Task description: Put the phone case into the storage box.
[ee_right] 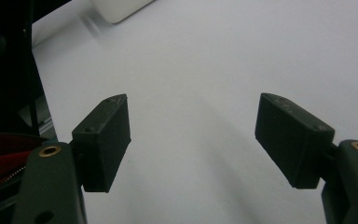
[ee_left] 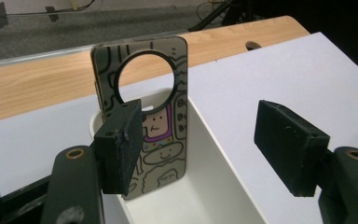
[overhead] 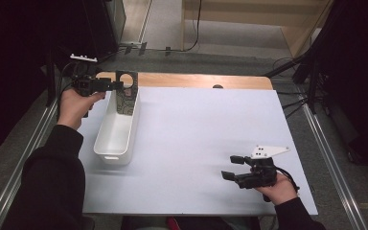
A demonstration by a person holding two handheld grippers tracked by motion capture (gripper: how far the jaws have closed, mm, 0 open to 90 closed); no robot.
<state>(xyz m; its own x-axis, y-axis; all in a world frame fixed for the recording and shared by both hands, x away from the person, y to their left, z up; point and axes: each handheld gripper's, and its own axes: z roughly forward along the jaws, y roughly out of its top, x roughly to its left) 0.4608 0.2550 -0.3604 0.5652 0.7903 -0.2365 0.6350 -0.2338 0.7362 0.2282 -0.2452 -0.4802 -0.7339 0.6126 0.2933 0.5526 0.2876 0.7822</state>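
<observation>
A door-hanger card (ee_left: 163, 140) printed with cartoon doodles and cut with a round hole stands upright at the far end of a long white bin (overhead: 115, 143). In the high view the card (overhead: 127, 98) rises above the bin's rim. My left gripper (ee_left: 205, 149) is open, with one pad right against the card's near face and the other pad well off to the side. In the high view the left gripper (overhead: 119, 86) hovers level over the bin's far end. My right gripper (overhead: 231, 167) rests open near the table's front right, with nothing between its jaws.
A white board (overhead: 196, 134) covers the wooden table (overhead: 196, 80), whose far strip shows bare. The bin's side wall (ee_left: 223, 158) runs below the left jaws. A corner of the bin (ee_right: 121, 9) lies far ahead of the right gripper (ee_right: 193, 140). Dark stands flank the table.
</observation>
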